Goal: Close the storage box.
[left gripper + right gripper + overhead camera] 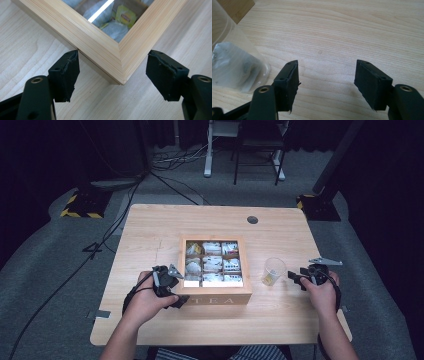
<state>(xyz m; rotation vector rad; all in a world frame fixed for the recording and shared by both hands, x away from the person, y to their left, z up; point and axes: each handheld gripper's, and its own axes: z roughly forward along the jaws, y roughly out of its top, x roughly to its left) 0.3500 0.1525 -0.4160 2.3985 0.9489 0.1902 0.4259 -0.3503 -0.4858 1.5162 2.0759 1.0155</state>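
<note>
wooden tea box (117, 53) corner between open left gripper (112, 75) jaws

You work at a light wooden table (150, 227) with rounded corners and a round grommet hole (252, 219) near its far edge. Beneath it lies grey carpet floor (45, 265). Black cables (100, 240) trail across that floor on your left. Two stand bases with yellow-black hazard stripes (82, 205) flank the table's far corners. Beyond, a white desk leg (207, 155) and dark chair legs (255, 157) stand before dark curtains.
</note>
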